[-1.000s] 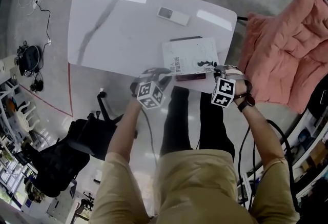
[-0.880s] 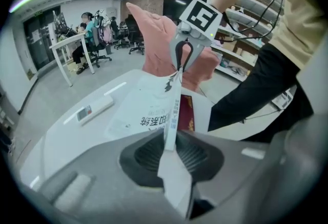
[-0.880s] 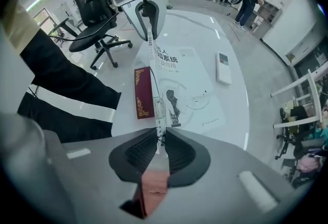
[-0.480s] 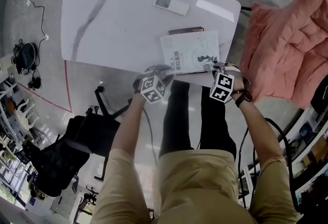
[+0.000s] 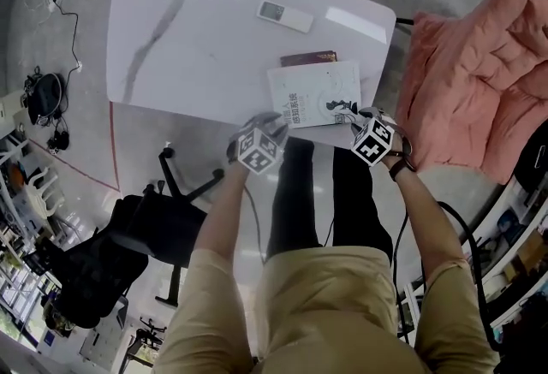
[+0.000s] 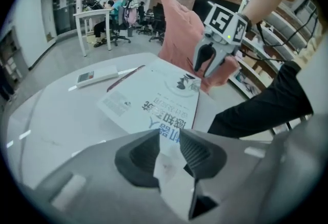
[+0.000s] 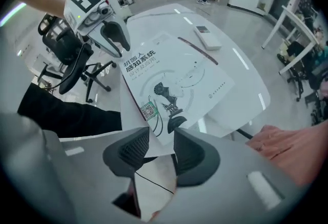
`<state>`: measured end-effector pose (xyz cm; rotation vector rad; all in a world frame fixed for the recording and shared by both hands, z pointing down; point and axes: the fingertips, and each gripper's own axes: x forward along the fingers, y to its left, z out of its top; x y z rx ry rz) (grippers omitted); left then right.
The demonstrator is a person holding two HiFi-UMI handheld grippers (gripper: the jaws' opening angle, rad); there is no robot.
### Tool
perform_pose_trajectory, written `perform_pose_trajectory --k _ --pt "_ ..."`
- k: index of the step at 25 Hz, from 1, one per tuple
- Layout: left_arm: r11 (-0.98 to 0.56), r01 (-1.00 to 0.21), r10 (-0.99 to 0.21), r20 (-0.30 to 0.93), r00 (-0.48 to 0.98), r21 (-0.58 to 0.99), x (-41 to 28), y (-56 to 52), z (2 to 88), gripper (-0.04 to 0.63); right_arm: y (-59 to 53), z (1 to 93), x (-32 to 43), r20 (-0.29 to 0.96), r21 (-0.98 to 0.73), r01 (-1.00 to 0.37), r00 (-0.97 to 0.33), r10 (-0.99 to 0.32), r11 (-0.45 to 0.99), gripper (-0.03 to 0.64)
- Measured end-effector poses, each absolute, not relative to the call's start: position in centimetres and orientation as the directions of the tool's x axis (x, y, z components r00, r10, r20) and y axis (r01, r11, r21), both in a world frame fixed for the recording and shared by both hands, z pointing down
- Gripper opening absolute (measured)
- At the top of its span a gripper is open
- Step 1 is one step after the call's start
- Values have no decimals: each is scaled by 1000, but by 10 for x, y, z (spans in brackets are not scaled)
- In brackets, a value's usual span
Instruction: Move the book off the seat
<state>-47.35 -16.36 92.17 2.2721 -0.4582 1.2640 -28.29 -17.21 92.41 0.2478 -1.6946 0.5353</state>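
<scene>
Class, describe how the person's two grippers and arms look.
The left gripper and right gripper have grey bodies, dark ribbed fingers and a white cube with black square markers each. Beige short sleeves, a dark watch on the right wrist. The right's fingers are opening round the book's corner.

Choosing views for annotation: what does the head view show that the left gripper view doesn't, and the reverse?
Head view only: black office chair, floor cables, the person's torso.
Left gripper view only: left gripper with its fingers apart and a corner of the white book between them; people at desks in the background.
Both: the book, remote, white table, pink cushion.
</scene>
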Motion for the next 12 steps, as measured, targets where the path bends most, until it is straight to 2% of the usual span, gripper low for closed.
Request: perform_pose_trajectory --k 6,10,12 --pt "-629 -710 -237 792 563 317 -464 -201 854 114 -206 864 -290 950 -217 -618 -311 19 756 146" --pt "-491 -795 -384 731 564 355 -456 -227 798 111 -249 801 -305 867 -291 -747 -470 -166 598 144" --pt "-463 -816 -453 699 553 345 -450 -241 763 107 -269 765 -309 818 -306 -784 -507 -274 540 130"
